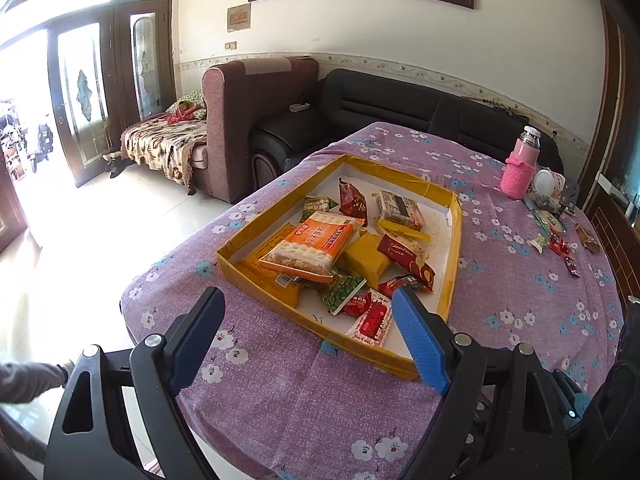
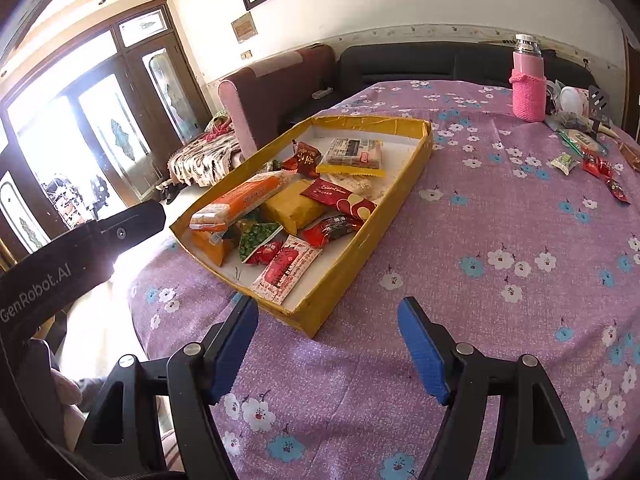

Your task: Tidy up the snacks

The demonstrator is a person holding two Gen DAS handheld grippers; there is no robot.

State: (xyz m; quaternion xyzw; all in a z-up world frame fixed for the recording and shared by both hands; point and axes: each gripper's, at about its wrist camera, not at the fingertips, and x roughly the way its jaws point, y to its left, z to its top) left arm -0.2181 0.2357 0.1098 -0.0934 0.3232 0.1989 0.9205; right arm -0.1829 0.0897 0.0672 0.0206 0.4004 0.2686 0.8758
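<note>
A shallow yellow cardboard tray (image 1: 454, 256) (image 2: 400, 196) sits on the purple flowered tablecloth. It holds several snack packs: an orange cracker pack (image 1: 310, 246) (image 2: 240, 200), a yellow block (image 1: 366, 260) (image 2: 294, 206), a red wafer pack (image 1: 406, 258) (image 2: 340, 200), green pea packet (image 1: 344, 292) (image 2: 256, 238), red-white packet (image 1: 372, 320) (image 2: 286, 270). Loose candies (image 1: 560, 246) (image 2: 596, 168) lie at the table's far right. My left gripper (image 1: 308, 300) is open above the tray's near edge, empty. My right gripper (image 2: 328, 312) is open, empty, over the cloth by the tray's near corner.
A pink thermos (image 1: 520, 164) (image 2: 528, 80) in a knitted sleeve stands at the far right with a white jar (image 2: 572, 100) and clutter. Sofas (image 1: 400, 112) stand behind the table. The left gripper's body (image 2: 80, 252) shows at the left of the right wrist view.
</note>
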